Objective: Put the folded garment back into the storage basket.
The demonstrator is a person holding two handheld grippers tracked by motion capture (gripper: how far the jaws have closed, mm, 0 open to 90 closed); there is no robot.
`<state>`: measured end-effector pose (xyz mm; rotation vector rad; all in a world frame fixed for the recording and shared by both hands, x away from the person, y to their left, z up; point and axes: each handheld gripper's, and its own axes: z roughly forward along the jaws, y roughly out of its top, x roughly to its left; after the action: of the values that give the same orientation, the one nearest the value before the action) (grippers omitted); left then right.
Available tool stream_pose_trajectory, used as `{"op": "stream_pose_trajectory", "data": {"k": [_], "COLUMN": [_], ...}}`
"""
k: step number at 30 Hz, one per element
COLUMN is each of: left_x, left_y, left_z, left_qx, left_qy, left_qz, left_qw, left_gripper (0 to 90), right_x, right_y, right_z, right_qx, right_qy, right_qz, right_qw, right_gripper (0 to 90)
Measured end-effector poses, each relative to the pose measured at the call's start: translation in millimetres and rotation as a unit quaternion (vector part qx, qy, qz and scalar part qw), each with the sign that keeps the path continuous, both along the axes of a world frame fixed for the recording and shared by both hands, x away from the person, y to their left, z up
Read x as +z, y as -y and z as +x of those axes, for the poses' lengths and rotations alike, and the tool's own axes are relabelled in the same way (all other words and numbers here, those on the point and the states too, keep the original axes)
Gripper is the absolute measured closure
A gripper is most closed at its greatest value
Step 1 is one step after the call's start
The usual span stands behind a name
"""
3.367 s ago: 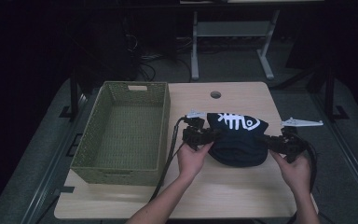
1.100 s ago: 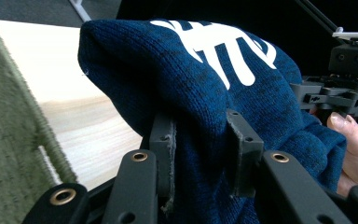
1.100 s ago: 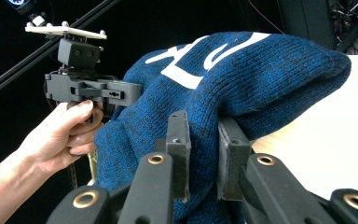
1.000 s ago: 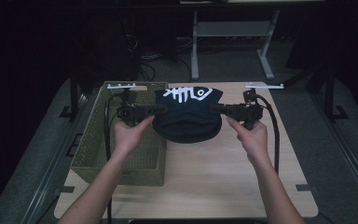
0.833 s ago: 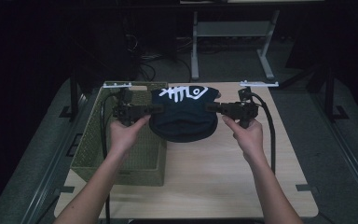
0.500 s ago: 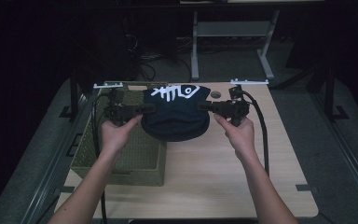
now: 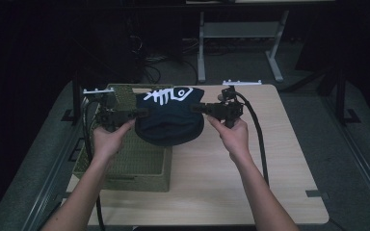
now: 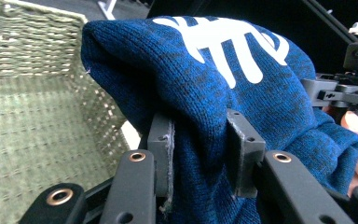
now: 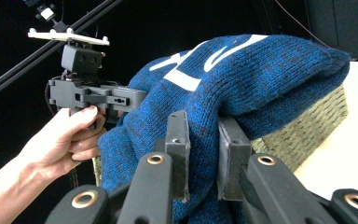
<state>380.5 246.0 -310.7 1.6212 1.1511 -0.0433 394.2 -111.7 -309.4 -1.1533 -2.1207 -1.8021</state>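
A: From the high view, what sits around you on the worktop (image 7: 270, 159)?

B: A woven green basket (image 7: 125, 163) takes the left part of the worktop, its far end under the dark blue knit hat (image 7: 169, 115) you hold up. The hat hangs between your two grippers, over the basket's right wall and partly over bare wood. Your left hand-held gripper (image 7: 142, 112) bites the hat's left edge, your right hand-held gripper (image 7: 196, 109) its right edge. Beyond the far edge stand a white frame's legs (image 7: 236, 43) on a dark floor.

A: And the left gripper view?

B: Your left hand-held gripper (image 8: 200, 140) pinches a fold of the hat (image 8: 214, 88) between its pads. The knit is blue flecked with black, with white marks on top. The basket (image 8: 32, 116) lies behind and to the left, its inside bare. Your other gripper (image 8: 340, 91) grips the hat's far side.

A: The right gripper view?

B: Your right hand-held gripper (image 9: 203, 144) is clamped on the hat (image 9: 261, 79) too. The hat hides most of the basket (image 9: 307, 126); a corner shows beneath it. Your left hand (image 9: 70, 135) holds the other gripper (image 9: 130, 100) against the knit.
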Motion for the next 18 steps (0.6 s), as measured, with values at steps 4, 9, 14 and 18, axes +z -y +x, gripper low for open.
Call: {"op": "stream_pose_trajectory", "data": {"k": [4, 9, 14, 18], "left_x": [0.0, 0.1, -1.5, -4.2], "left_y": [-8.0, -21.1, -32.3, -41.0], "left_z": [0.1, -0.8, -1.5, -3.0], "left_qx": [0.008, 0.018, 0.027, 0.041], "left_qy": [-0.002, -0.004, -0.008, -0.007], "left_qz": [0.006, 0.008, 0.008, 0.005], "left_qw": [1.0, 0.9998, 0.9996, 0.9991], "left_gripper": [66.4, 66.5, 66.4, 65.8], "right_x": [-2.0, -2.6, -4.4, -9.0], "right_y": [-9.4, -22.4, -34.8, -44.9], "right_z": [4.3, 9.0, 12.7, 15.8], "right_qx": [0.004, 0.012, 0.016, 0.019], "right_qy": [-0.003, -0.007, -0.011, -0.015], "right_qz": [0.0, 0.003, 0.003, 0.002], "right_qw": [1.0, 0.9999, 0.9998, 0.9997], "right_gripper": [77.1, 77.0, 76.9, 76.9]}}
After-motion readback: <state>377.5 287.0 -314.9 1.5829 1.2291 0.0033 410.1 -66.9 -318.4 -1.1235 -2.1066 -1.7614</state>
